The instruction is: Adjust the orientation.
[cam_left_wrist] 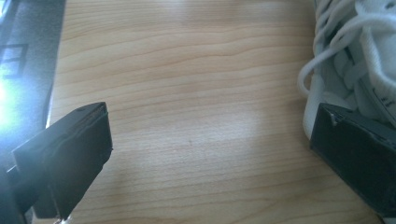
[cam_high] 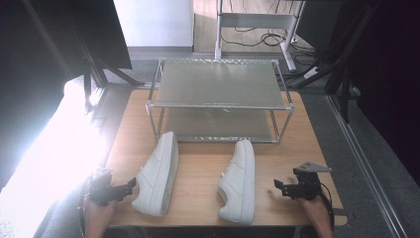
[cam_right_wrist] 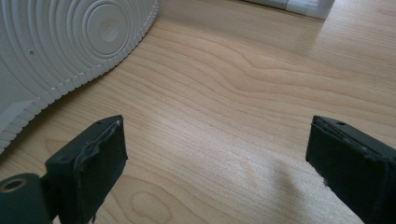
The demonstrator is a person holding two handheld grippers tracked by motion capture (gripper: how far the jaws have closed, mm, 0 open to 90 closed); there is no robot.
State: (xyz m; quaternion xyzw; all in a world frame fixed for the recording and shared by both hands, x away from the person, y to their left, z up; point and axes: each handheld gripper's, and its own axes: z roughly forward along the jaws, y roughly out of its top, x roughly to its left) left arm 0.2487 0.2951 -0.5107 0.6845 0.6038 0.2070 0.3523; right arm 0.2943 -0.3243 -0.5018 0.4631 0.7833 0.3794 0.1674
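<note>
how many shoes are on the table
2. One white shoe lies on its side at the left, beside the left gripper. The other shoe lies on its side at the right, nearer the right gripper. The rack behind holds none.

Two-tier metal shoe rack [cam_high: 220,99] on wooden table [cam_high: 198,168].
</note>
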